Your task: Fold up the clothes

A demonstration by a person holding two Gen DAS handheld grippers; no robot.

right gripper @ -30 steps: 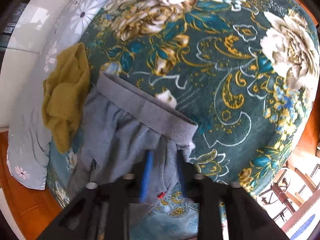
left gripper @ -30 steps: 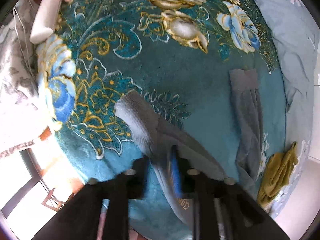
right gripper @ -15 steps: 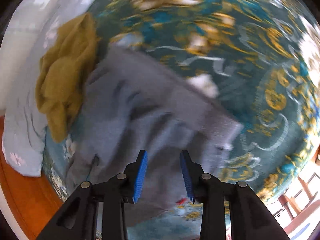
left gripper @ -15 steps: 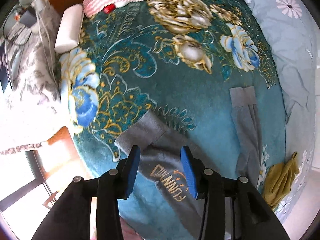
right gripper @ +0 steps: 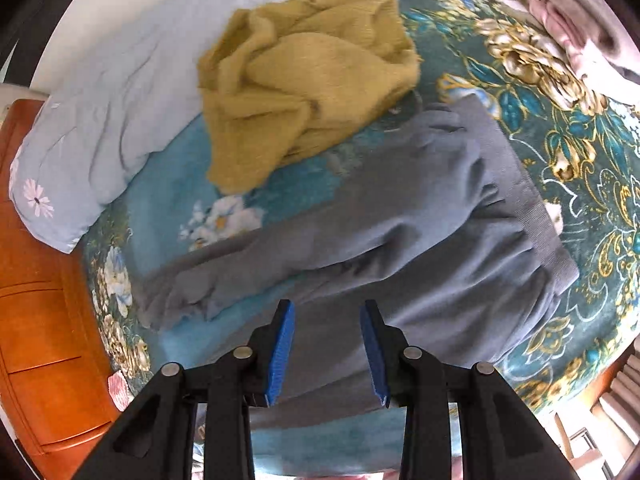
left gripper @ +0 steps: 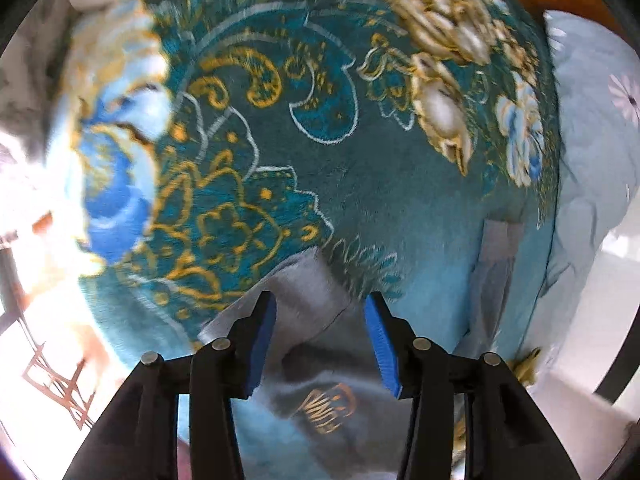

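Garment: grey sweatpants (right gripper: 420,248) are spread on the teal floral blanket (right gripper: 580,152), waistband toward the right of the right wrist view, one leg trailing off to the left.
Long axis: it is seen running across the right view, roughly crosswise to the right tongs' fingers.
Left tongs: the left gripper (left gripper: 320,344) is held above a ribbed cuff (left gripper: 304,292) of the grey cloth; its jaws have just been opening, and the blue pads are seen apart with cloth below them, nothing pinched.
Right tongs: the right gripper (right gripper: 328,348) is held over the seat of the pants, jaws parted at a moderate width, nothing gripped.
Which hand is nearer: the cuff end is judged to belong to the left hand, the waistband side to the right.
Bystanders: a mustard sweater (right gripper: 304,72) is bunched just beyond the leg, touching or nearly so; a pale blue pillow (right gripper: 112,100) lies behind it.
Coming move: a fold along the length is judged likely, cuff brought toward waistband.
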